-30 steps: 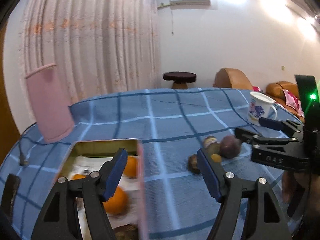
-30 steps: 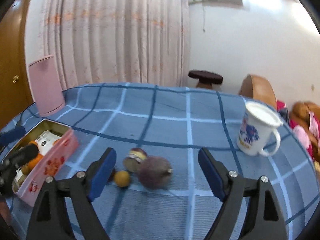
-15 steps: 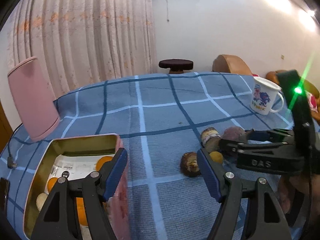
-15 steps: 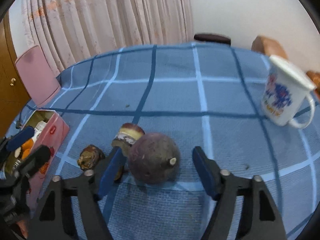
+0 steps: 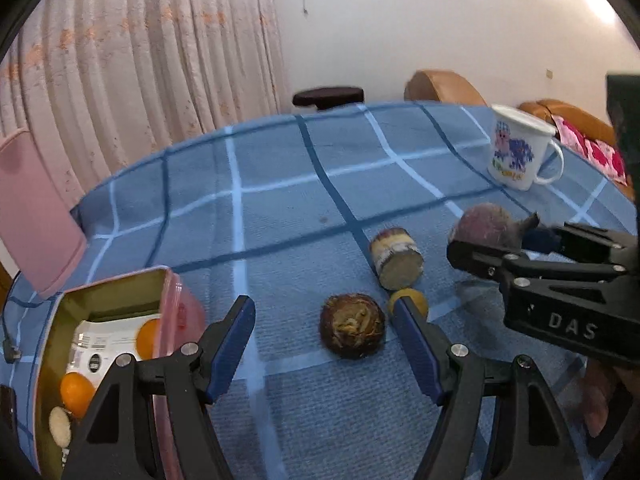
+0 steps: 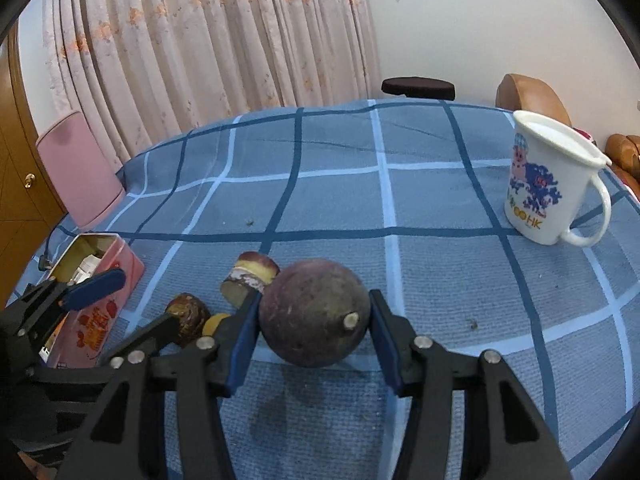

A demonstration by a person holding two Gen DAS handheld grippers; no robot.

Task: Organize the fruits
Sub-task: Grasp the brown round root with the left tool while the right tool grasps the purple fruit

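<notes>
From my left claw (image 5: pixel 326 348), wide open with the brown fruit (image 5: pixel 352 326) sitting on the cloth between its pads, I'd drop lower before squeezing, while my right claw (image 6: pixel 314 330) already pinches the purple fruit (image 6: pixel 314 312), so lift straight toward the pink tin (image 6: pixel 100 292).

The checked tablecloth (image 6: pixel 420 200) lies bare between the pink tin (image 5: pixel 176 304) and the white mug (image 6: pixel 548 192). A brown fruit (image 5: pixel 352 326), a small yellow fruit (image 5: pixel 416 298) and a cut piece (image 5: pixel 396 258) crowd the near middle, just beside the left gripper (image 5: pixel 326 348).
</notes>
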